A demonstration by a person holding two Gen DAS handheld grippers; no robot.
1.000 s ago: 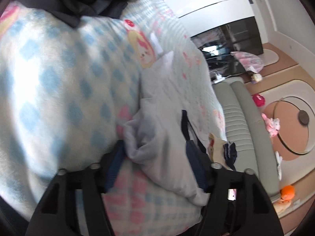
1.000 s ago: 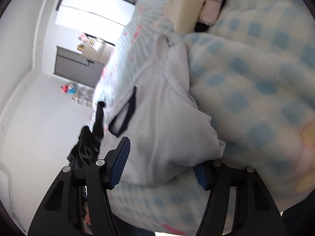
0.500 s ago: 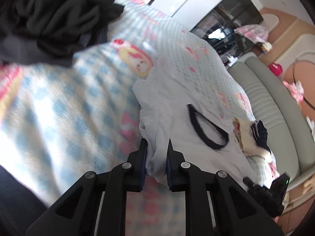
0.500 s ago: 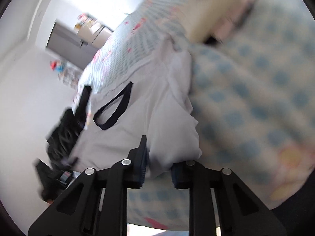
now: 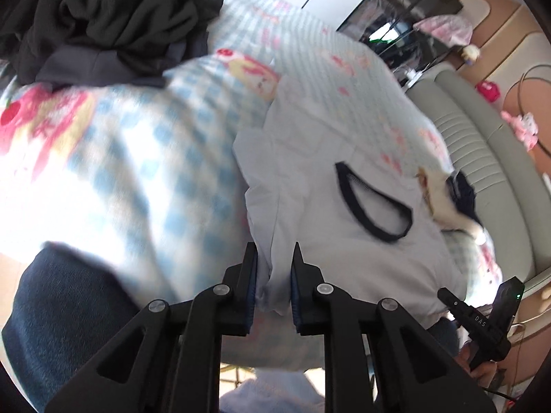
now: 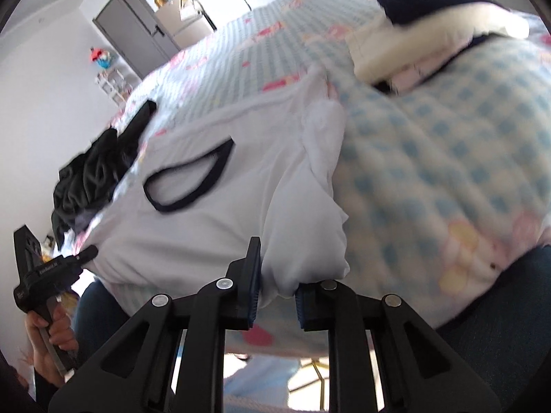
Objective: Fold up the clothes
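A white T-shirt (image 5: 344, 241) with a dark navy collar (image 5: 373, 203) lies spread on a blue-checked blanket (image 5: 120, 172). My left gripper (image 5: 273, 258) pinches a bunched edge of the shirt between its blue pads, and its jaws are opening slightly. In the right wrist view, the same T-shirt (image 6: 206, 227) shows its collar (image 6: 189, 179) to the left. There my right gripper (image 6: 277, 275) is shut on the shirt's other near corner. The cloth hangs in folds from both grips.
A pile of black clothes (image 5: 113, 17) (image 6: 93, 175) lies on the far side of the bed. A cream and navy garment (image 5: 447, 199) (image 6: 413, 34) sits past the shirt. A grey sofa (image 5: 482, 144) runs alongside. The person's jeans (image 5: 62, 309) are at the near edge.
Both grippers stood wide open around the shirt's edge; they have since closed on it and risen. Both views have rolled and now show more of the shirt.
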